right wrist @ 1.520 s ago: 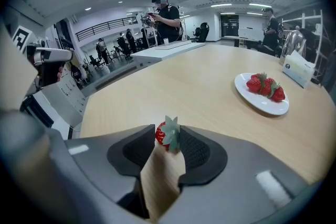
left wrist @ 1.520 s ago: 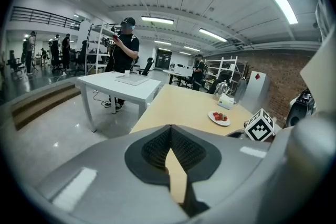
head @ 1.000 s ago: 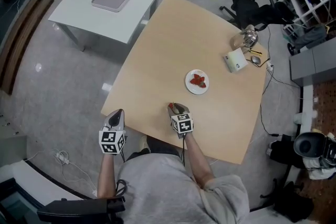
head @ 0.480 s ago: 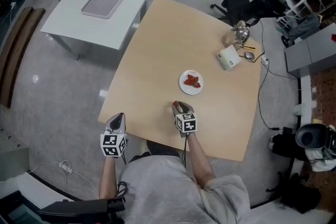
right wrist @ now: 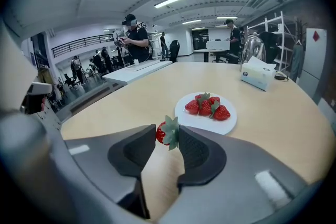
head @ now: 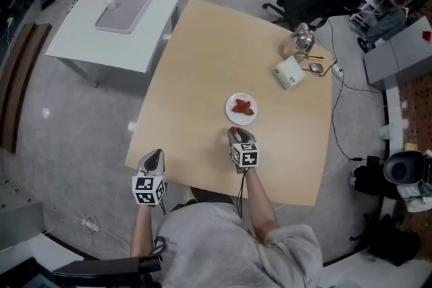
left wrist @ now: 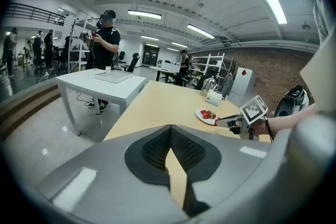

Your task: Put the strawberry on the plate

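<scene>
Red strawberry [right wrist: 161, 134]: we hold it between the pad tips of the right gripper [right wrist: 167, 134], its green leaves against the right-hand pad. In the head view it shows just below the middle of the frame [head: 231, 130], over the wooden table [head: 202, 71] and just short of the plate [head: 230, 113].
Right gripper: its jaws stand partly apart and press on the strawberry from both sides. In the head view we see it at lower centre [head: 235, 136], pointing up the frame toward the plate.
Left gripper [left wrist: 170, 129]: its pad tips meet, and we see nothing between them. In the head view it sits at the lower left [head: 154, 157], by the near edge of the wooden table and well apart from the plate.
Plate: white and round, it lies in the middle of the right gripper view [right wrist: 231, 122], just beyond the held strawberry.
Berries on the plate [right wrist: 207, 106]: we see a small cluster of red strawberries with green leaves, lying together at its middle.
White box [head: 287, 72]: it rests on the wooden table at the upper right of the head view, with a glass jug [head: 300, 42] just above it in the frame.
White table [head: 88, 37]: it stands at the upper left of the head view and bears a grey tray [head: 125, 7].
</scene>
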Motion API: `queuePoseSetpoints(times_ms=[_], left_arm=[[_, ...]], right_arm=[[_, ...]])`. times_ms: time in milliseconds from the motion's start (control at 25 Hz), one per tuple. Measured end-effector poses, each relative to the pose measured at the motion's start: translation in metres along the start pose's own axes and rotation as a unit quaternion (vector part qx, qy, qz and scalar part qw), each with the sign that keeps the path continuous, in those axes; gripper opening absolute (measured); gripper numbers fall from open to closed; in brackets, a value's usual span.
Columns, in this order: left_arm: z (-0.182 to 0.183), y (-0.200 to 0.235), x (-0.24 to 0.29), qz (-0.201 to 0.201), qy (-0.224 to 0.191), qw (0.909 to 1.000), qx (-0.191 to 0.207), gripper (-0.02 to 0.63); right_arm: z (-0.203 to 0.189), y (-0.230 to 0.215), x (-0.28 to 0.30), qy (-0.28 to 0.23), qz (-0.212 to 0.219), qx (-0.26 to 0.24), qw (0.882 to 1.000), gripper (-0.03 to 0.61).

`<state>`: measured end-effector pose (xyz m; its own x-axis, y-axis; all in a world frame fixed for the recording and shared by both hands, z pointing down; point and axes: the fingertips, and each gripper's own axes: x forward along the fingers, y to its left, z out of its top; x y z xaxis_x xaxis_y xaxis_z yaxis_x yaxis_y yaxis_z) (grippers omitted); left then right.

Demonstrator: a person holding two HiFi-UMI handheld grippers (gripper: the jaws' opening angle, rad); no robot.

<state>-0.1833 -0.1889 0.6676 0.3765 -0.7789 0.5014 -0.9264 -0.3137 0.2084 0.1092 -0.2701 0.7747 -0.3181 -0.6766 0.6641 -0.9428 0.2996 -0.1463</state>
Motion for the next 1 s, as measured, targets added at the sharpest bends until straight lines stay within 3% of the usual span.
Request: queuePoseSetpoints(times_ms=[1000], left_arm=[[0.013,-0.002,0.035,0.009,0.025,0.9996,0.004,0.020]], right_arm=[[0.008,-0.065,0.037,0.011,-0.026,0.049,0.998,0.143]])
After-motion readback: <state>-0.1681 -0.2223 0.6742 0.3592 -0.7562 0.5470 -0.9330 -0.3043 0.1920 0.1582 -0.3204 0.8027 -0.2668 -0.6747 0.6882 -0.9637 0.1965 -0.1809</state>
